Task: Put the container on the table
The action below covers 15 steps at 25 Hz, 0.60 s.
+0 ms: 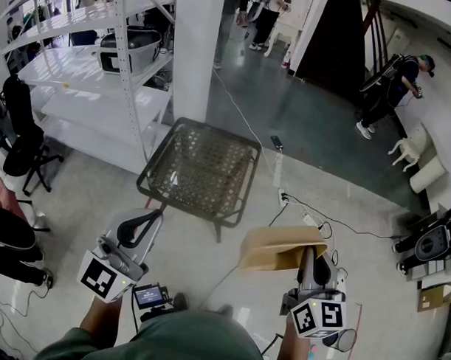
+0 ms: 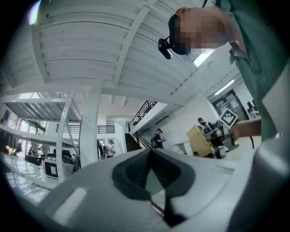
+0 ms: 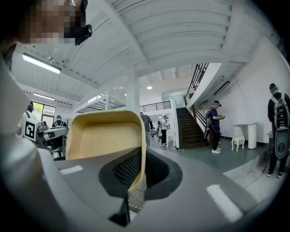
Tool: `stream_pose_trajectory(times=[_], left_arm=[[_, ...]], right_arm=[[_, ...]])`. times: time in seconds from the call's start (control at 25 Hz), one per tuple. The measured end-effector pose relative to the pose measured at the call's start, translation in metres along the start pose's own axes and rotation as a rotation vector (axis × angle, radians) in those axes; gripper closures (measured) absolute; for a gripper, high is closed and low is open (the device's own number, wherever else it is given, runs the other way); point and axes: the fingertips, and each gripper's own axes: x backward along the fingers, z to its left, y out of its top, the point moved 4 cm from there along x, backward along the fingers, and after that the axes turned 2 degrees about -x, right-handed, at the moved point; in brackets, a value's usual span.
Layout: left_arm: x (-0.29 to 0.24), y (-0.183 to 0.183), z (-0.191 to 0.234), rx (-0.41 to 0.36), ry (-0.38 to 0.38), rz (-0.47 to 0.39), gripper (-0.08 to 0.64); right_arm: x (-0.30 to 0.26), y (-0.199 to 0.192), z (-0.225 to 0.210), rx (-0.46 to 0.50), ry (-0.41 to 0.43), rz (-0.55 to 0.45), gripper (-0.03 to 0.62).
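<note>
A tan, shallow container [image 1: 278, 247] hangs in the air at the lower right of the head view. My right gripper [image 1: 313, 254] is shut on its right rim and holds it level. In the right gripper view the container [image 3: 104, 138] stands on edge to the left, its wall pinched between the jaws of my right gripper [image 3: 137, 174]. A small table [image 1: 245, 148] with a woven mesh top stands ahead on the floor, apart from the container. My left gripper [image 1: 149, 220] hovers near the table's front left corner, shut and with nothing in it. The left gripper view shows the container [image 2: 199, 140] at the right.
A white shelving rack [image 1: 89, 60] with a black appliance stands at the left, beside a white pillar [image 1: 196, 56]. Cables and a power strip [image 1: 280, 194] lie on the floor right of the table. A black chair [image 1: 20, 135] is at far left. A person [image 1: 391, 89] stands at the back right.
</note>
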Motion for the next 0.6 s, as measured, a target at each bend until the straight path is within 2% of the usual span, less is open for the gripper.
stream_pose_trajectory(times=[0.12,0.28,0.4,0.6], left_arm=[[-0.006,0.003,-0.011,0.001,0.001,-0.029,0.560],[-0.012,-0.003,-0.019,0.016,-0.011,0.000,0.560],[-0.015,-0.001,-0.022,0.010,-0.012,-0.027,0.560],[-0.016,-0.006,-0.023,0.029,-0.014,0.004,0.560]], right_arm=[[0.008,-0.001,-0.012,0.002,-0.006,0.001,0.584],[0.008,-0.003,-0.020,-0.005,-0.008,0.000,0.584],[0.009,-0.005,-0.023,-0.005,-0.006,0.005,0.584],[0.010,-0.005,-0.024,-0.005,-0.014,0.012,0.584]])
